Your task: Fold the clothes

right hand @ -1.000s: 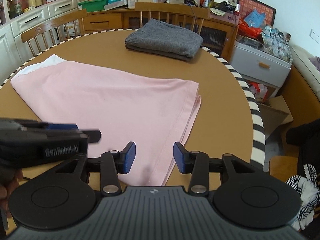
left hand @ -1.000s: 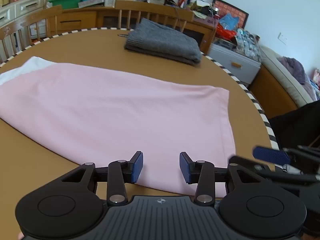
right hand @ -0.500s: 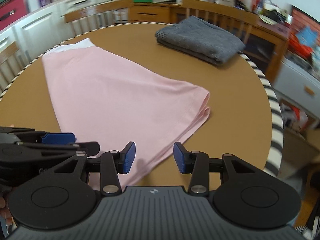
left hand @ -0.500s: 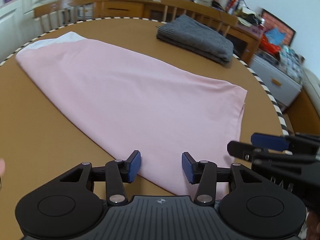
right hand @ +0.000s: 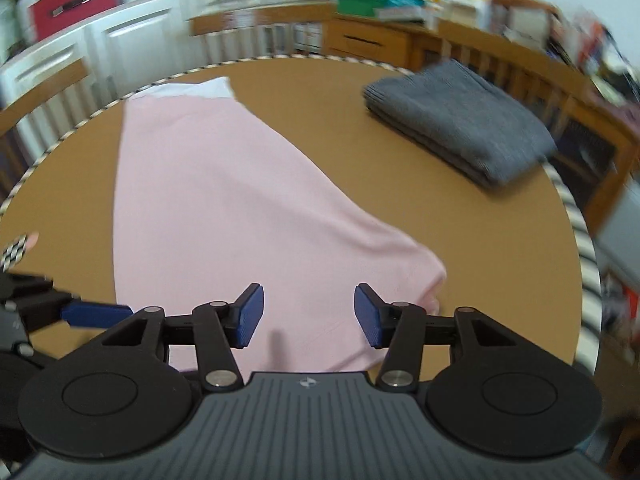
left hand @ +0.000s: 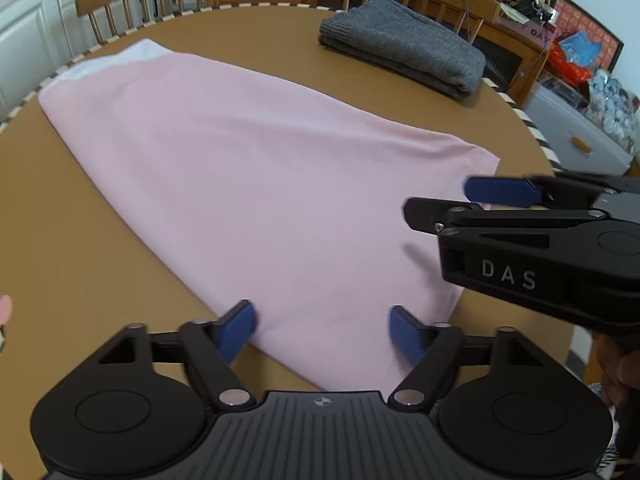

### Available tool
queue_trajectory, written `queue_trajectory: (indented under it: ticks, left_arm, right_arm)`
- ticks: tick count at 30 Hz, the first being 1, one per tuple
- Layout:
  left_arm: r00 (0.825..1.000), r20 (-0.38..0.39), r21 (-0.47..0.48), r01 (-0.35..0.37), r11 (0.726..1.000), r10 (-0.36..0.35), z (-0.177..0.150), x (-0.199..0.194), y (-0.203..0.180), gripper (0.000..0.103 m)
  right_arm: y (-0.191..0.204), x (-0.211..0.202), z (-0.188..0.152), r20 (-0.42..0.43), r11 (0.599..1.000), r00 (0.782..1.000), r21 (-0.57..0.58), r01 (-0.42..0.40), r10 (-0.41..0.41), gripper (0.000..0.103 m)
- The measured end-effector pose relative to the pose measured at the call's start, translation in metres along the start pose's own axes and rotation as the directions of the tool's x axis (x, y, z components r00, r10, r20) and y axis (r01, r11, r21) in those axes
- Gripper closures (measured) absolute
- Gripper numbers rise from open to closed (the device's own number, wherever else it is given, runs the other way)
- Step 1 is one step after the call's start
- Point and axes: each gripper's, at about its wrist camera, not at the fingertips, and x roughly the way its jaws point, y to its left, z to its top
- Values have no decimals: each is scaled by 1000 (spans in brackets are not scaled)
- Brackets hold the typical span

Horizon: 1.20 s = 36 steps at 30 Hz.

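A pink garment (left hand: 260,184) with a white far end lies flat along the round brown table (left hand: 72,248). My left gripper (left hand: 322,328) hovers over its near end. Its jaws are opening, with the cloth lying below them and nothing pinched. My right gripper (left hand: 460,204) comes in from the right over the garment's near right corner. In the right wrist view the right gripper (right hand: 309,316) stands over the same pink garment (right hand: 224,208); its jaws are opening too and grip nothing. A blue pad (right hand: 96,315) of the left gripper shows at the left edge.
A folded grey sweater (left hand: 404,60) lies at the table's far right, also in the right wrist view (right hand: 460,124). Wooden chairs (left hand: 132,8) ring the far edge. A white drawer unit (left hand: 576,136) and cluttered sideboard (right hand: 372,40) stand beyond. A hand's edge (left hand: 5,308) shows at left.
Both grippers slid sideways along the garment's near end and rolled, so the garment now runs up to the left. The jaws of both stand wider, the left much wider.
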Motion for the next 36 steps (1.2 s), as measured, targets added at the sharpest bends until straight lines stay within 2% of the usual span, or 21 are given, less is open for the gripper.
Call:
queue_trajectory:
  ticks: [3, 7, 12, 15, 17, 19, 23, 25, 30, 36]
  left_arm:
    - [1000, -10, -7, -4, 1000, 4, 1, 0, -2, 22]
    - [1000, -18, -60, -7, 998, 6, 1, -3, 1, 22]
    - [995, -19, -168, -96, 981, 95, 8, -2, -3, 28]
    - [983, -11, -289, -179, 941, 183, 16, 0, -7, 29]
    - [971, -26, -380, -228, 897, 236, 18, 2, -12, 31]
    - [958, -40, -456, -270, 848, 284, 12, 4, -20, 31]
    - [915, -58, -489, -375, 788, 399, 0, 5, -46, 30]
    - [905, -63, -528, -388, 755, 420, -6, 3, -54, 29]
    - [886, -62, -569, -409, 714, 459, -16, -1, -68, 27]
    - [875, -71, -595, -423, 684, 480, -21, -2, -75, 25]
  right_arm:
    - [-4, 1, 4, 6, 999, 1000, -33, -13, 13, 54]
    - [-14, 6, 15, 22, 997, 998, -47, -62, 64, 75]
    - [-33, 23, 35, 25, 971, 994, -219, -99, 107, 72]
    - [-56, 40, 44, -34, 948, 980, -249, -197, 194, 72]
    - [-71, 46, 44, -88, 925, 966, -278, -259, 244, 73]
    - [-83, 45, 36, -131, 884, 946, -335, -325, 297, 74]
    - [-100, 32, 9, -149, 790, 918, -472, -392, 367, 77]
    - [-104, 28, 6, -152, 776, 909, -478, -412, 389, 77]
    - [-105, 28, 9, -175, 749, 897, -498, -436, 406, 77]
    - [-106, 32, 14, -188, 739, 890, -501, -450, 415, 77]
